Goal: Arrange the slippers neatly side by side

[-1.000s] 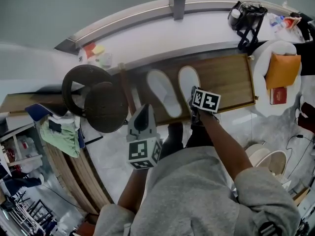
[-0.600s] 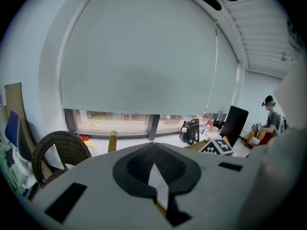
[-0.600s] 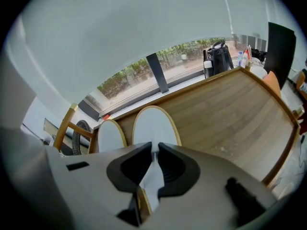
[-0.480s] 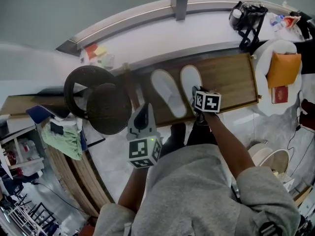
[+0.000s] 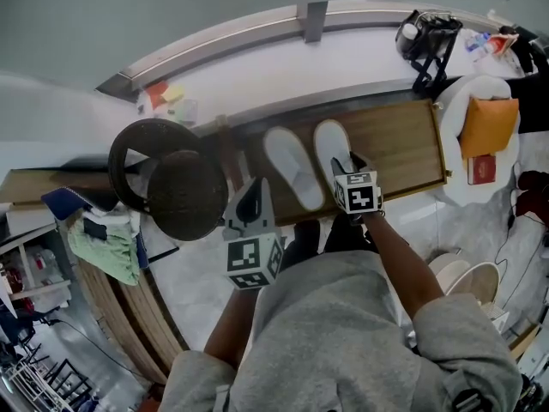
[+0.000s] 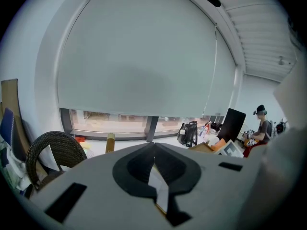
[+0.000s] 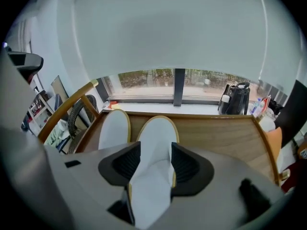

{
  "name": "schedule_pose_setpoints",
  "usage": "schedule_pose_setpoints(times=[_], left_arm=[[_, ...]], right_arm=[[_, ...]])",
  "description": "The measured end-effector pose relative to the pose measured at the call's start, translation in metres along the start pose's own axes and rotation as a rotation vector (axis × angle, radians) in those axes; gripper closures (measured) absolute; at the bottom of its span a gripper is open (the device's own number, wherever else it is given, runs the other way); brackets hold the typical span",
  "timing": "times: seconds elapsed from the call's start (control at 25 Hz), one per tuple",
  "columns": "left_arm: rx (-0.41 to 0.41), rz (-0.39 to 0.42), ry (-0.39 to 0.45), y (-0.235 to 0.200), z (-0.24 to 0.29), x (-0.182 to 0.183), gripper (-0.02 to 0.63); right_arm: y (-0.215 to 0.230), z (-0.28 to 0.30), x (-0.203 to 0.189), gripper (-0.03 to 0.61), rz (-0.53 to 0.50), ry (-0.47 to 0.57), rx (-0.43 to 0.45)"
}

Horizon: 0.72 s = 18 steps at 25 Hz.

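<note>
Here, two white slippers lie just beside each other on a wooden platform [image 5: 403, 144], toes toward the window.

The right slipper [image 5: 330, 144] sits between the wide-spread jaws of the right gripper [image 5: 347, 163], which have just been opening, pads clear of it; the left slipper [image 5: 292, 168] slants slightly beside it. The left gripper [image 5: 253, 197] hangs nearer, over pale marble floor [image 5: 412, 221], its tips together on nothing. Left stands a dark wicker chair [image 5: 171, 178]. Beyond runs a white sill [image 5: 343, 58] bearing a black bag [image 5: 429, 28], under a drawn grey blind [image 7: 168, 28]. Far right, an orange cushion [image 5: 491, 123] and a red box [image 5: 485, 167], print too small to read.
</note>
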<state>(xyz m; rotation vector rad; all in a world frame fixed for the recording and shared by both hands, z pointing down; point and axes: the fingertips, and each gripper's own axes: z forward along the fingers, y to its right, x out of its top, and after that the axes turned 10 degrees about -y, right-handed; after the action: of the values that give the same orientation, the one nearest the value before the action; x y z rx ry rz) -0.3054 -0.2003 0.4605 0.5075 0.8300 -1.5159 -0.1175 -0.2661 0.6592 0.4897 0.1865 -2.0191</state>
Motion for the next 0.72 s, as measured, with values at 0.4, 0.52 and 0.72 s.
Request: schedule_pose_setpoints(times=[0.4, 0.52, 0.72], left_arm=[[0.01, -0.005, 0.001, -0.007, 0.0, 0.003, 0.598], [0.02, -0.008, -0.003, -0.013, 0.0, 0.003, 0.598], [0.041, -0.023, -0.007, -0.02, -0.003, 0.002, 0.598]], right_arm=[[-0.035, -0.036, 0.033, 0.391, -0.062, 0.141, 0.076], [-0.064, -0.025, 0.034, 0.391, -0.116, 0.11, 0.137], [-0.101, 0.009, 0.016, 0.391, -0.214, 0.004, 0.202]])
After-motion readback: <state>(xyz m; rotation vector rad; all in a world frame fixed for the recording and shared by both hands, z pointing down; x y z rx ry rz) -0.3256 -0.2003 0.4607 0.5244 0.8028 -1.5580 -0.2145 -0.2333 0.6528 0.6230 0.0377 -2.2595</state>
